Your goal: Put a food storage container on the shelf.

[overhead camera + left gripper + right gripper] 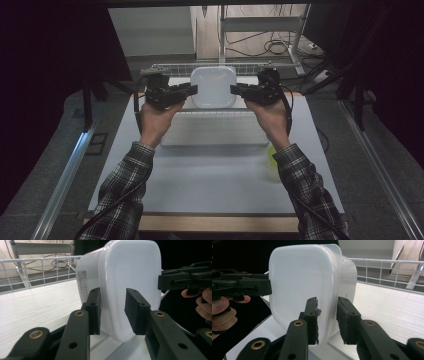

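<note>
Above the far edge of the table (pixel 210 175), my left gripper (pixel 192 90) and right gripper (pixel 234 90) each clamp an opposite rim of the white plastic container (pixel 213 86), holding it lifted between them, just before the wire rack (pixel 175 67).

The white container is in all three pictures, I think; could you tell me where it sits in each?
High view: white container top centre, between the left gripper and right gripper.
Left gripper view: centre-right, rim between the jaws.
Right gripper view: centre-left, rim between the jaws.
Shared landmark: wire rack behind it.
</note>
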`<state>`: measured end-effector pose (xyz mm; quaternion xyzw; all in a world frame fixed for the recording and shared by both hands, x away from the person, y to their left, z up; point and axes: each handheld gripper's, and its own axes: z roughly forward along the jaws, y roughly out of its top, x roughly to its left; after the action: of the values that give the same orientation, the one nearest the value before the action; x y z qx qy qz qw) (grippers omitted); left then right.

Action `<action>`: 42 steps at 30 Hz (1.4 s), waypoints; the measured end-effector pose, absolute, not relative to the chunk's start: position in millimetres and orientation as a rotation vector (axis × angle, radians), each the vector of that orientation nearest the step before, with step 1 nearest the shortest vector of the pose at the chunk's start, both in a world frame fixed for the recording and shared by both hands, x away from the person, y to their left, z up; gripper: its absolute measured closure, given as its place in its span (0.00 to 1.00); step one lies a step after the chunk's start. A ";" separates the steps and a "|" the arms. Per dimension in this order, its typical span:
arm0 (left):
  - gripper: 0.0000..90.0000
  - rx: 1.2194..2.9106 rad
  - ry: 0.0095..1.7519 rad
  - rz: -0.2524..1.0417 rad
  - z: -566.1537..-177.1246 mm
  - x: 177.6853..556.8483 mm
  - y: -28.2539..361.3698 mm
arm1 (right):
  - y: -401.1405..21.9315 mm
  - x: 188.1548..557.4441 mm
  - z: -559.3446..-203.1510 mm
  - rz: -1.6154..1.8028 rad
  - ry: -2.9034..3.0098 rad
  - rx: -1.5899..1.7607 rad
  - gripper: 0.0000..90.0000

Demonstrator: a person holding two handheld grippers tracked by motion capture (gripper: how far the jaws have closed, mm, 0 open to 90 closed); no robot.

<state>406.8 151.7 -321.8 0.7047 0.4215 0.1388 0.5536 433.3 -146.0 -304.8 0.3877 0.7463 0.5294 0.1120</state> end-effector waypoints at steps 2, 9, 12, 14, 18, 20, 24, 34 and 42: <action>0.72 1.671 1.005 0.339 -322.6 408.6 151.0 | -144.7 436.1 -304.9 1.544 2.195 1.143 0.77; 0.68 1.686 1.014 0.372 -324.2 416.5 147.9 | -141.7 445.2 -306.1 1.531 2.198 1.158 0.74; 0.64 1.709 1.025 0.411 -323.1 418.6 145.9 | -141.0 447.8 -305.4 1.523 2.196 1.162 0.71; 0.59 1.728 1.036 0.435 -323.2 420.1 144.3 | -140.1 449.8 -305.2 1.510 2.183 1.166 0.66; 0.57 1.712 1.034 0.433 -324.5 424.7 144.0 | -139.6 453.0 -305.4 1.498 2.172 1.175 0.66; 0.56 1.717 1.031 0.430 -324.0 426.4 144.2 | -139.1 455.4 -305.6 1.492 2.163 1.180 0.65; 0.52 1.727 1.036 0.438 -322.1 429.4 143.6 | -137.9 460.3 -305.6 1.485 2.144 1.190 0.64; 0.46 1.718 1.052 0.443 -321.4 436.6 144.4 | -137.3 463.8 -306.5 1.487 2.124 1.205 0.61; 0.37 1.715 1.036 0.474 -320.2 436.0 143.7 | -138.8 465.1 -306.8 1.483 2.118 1.200 0.54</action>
<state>436.0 143.7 -320.2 0.7139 0.4312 0.1973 0.5153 465.1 -138.8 -306.8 0.4165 0.7351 0.5148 0.1451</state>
